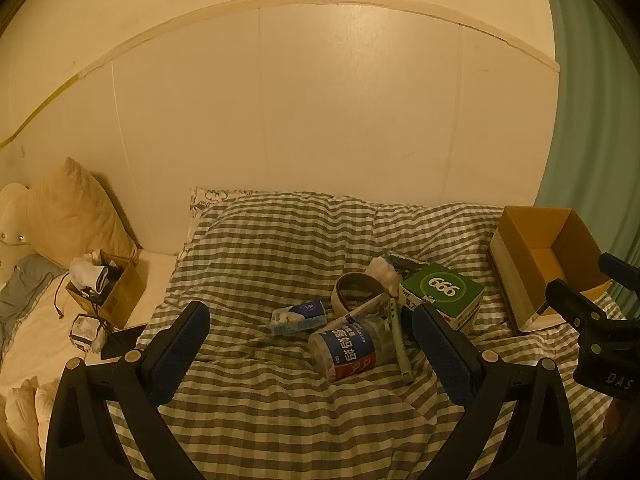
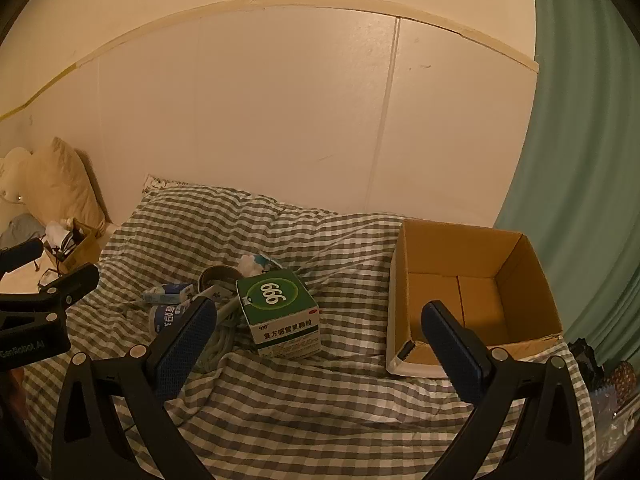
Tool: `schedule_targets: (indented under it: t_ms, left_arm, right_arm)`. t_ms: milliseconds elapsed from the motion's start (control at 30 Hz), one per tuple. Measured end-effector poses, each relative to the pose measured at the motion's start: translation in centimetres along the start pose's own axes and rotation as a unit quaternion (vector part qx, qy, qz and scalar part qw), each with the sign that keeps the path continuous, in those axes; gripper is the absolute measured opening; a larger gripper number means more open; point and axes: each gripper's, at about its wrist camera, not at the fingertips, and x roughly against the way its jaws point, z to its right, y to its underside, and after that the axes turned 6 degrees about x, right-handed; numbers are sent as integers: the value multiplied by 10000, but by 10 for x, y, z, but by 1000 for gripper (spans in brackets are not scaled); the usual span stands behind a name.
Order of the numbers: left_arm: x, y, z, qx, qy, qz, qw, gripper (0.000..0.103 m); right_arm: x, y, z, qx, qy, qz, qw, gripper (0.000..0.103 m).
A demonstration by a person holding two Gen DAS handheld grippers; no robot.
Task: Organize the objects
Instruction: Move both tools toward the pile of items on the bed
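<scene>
Left-wrist view showed a cluttered cardboard box (image 1: 106, 292) at the far left by the pillow, then the left gripper (image 1: 310, 354) with its fingers spread wide and nothing between them. Just ahead of it, on the checked bedspread (image 1: 280, 248), lay the pile to be sorted: a small blue-and-white carton (image 1: 298, 317), a tape roll (image 1: 356, 290), a plastic bottle (image 1: 348, 350) on its side with its long axis running across the fingers, a pen (image 1: 400, 344) pointing roughly toward the camera, and the green 999 medicine box (image 1: 442, 294). A white wad behind the tape might have been tissue; the dim light made that uncertain. Further right sat the empty cardboard box (image 2: 476, 292), open side up. The right gripper (image 2: 320, 346) hovered with its fingers spread too, the medicine box just ahead to its left and the empty box to its right. I judged the left gripper nearer the bottle, the right nearer the medicine box.
</scene>
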Motion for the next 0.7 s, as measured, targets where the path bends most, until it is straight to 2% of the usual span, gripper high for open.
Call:
schedule_targets:
  t_ms: [700]
  left_arm:
    - [-5, 2, -2, 36, -39, -127, 9999, 103]
  right_arm:
    - [-1, 1, -2, 40, -146, -35, 9999, 103]
